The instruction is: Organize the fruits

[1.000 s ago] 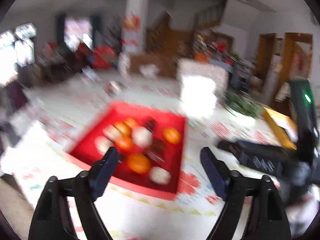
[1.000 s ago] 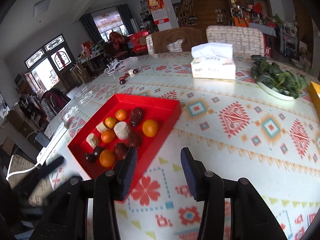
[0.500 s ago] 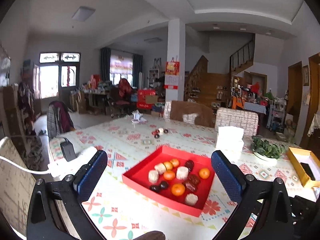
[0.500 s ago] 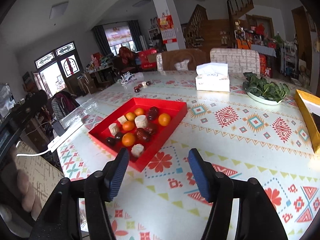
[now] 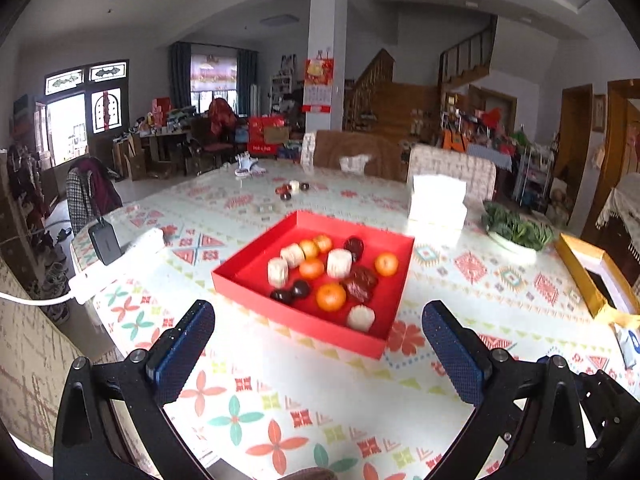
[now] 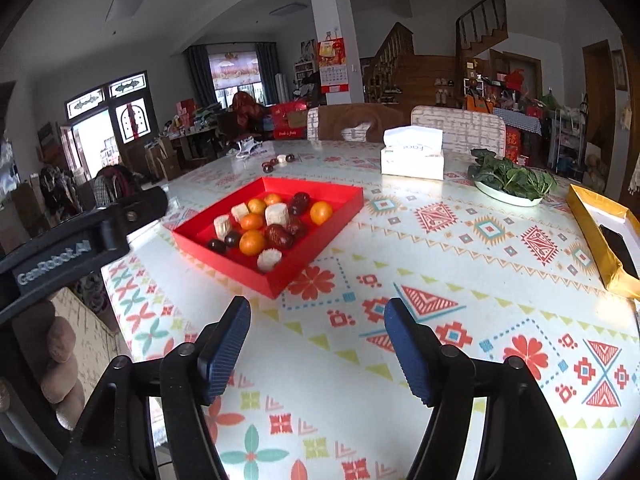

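Observation:
A red tray (image 5: 248,266) (image 6: 340,194) sits on the patterned table and holds several oranges (image 5: 331,297) (image 6: 252,241), dark red dates (image 5: 363,278) (image 6: 279,235) and white pieces (image 5: 339,263) (image 6: 276,213). A few more dates and a white piece (image 5: 294,189) (image 6: 277,162) lie loose on the far side of the table. My left gripper (image 5: 318,354) is open and empty, above the table short of the tray's near edge. My right gripper (image 6: 316,344) is open and empty, near the table's front, right of the tray. The left gripper's body (image 6: 80,240) shows at the left of the right wrist view.
A tissue box (image 5: 437,204) (image 6: 413,151) and a plate of greens (image 5: 516,232) (image 6: 510,184) stand beyond the tray. A gold box (image 5: 596,280) (image 6: 604,236) lies at the right. A power strip with a black adapter (image 5: 106,246) sits at the left edge. Chairs stand behind the table.
Both grippers have pulled back and risen from the tray, then the left one came a little closer again. Both jaws have stayed open and empty.

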A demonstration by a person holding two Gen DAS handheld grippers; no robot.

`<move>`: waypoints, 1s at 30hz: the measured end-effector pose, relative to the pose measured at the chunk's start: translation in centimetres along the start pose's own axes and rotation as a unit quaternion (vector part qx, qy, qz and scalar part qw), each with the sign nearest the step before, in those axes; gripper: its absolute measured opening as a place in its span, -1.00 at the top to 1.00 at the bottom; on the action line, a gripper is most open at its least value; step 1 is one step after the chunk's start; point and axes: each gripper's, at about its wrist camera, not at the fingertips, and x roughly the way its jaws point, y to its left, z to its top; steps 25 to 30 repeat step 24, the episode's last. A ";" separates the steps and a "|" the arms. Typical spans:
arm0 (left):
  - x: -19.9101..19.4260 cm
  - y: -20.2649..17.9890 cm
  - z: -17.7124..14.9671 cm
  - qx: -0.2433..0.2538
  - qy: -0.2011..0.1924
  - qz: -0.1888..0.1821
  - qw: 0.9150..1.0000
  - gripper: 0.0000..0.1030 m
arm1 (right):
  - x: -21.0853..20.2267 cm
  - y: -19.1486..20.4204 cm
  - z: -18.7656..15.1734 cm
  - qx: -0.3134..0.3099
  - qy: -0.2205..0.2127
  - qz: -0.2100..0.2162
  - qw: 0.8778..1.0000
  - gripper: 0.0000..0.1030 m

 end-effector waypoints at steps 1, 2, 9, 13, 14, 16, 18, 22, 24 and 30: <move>0.2 -0.1 -0.2 0.001 0.005 0.003 1.000 -1.00 | 0.0 0.1 -0.2 -0.004 0.002 0.000 1.000 -0.48; 0.4 -0.2 -0.5 0.004 0.010 0.006 1.000 -1.00 | 0.0 0.2 -0.4 -0.008 0.004 0.000 1.000 -0.50; 1.1 -0.7 -1.5 0.020 0.030 0.014 0.999 -1.00 | 0.4 0.7 -1.2 -0.028 0.022 -0.013 0.999 -0.53; 1.0 -0.8 -1.4 0.024 0.023 0.015 0.999 -1.00 | 0.6 1.2 -1.3 -0.036 0.028 -0.019 0.999 -0.54; 0.9 -0.9 -1.4 0.026 0.020 0.014 0.999 -1.00 | 0.6 1.2 -1.4 -0.037 0.028 -0.019 0.999 -0.54; 0.9 -1.5 -1.1 0.033 0.012 0.009 0.999 -1.00 | 0.7 1.4 -1.4 -0.039 0.027 -0.018 0.999 -0.54; 1.0 -2.4 -0.9 0.045 0.004 0.005 0.999 -1.00 | 0.8 1.4 -1.4 -0.041 0.027 -0.020 0.999 -0.54; 1.7 -4.3 -0.3 0.068 0.005 -0.006 0.998 -1.00 | 0.8 0.1 -0.9 -0.027 0.020 -0.037 0.999 -0.56; 2.3 -5.2 -0.1 0.072 0.011 -0.009 0.997 -1.00 | 0.8 -1.0 -0.5 -0.016 0.022 -0.045 0.999 -0.57; 2.3 -5.2 -0.1 0.072 0.011 -0.009 0.997 -1.00 | 0.8 -1.0 -0.5 -0.016 0.022 -0.045 0.999 -0.57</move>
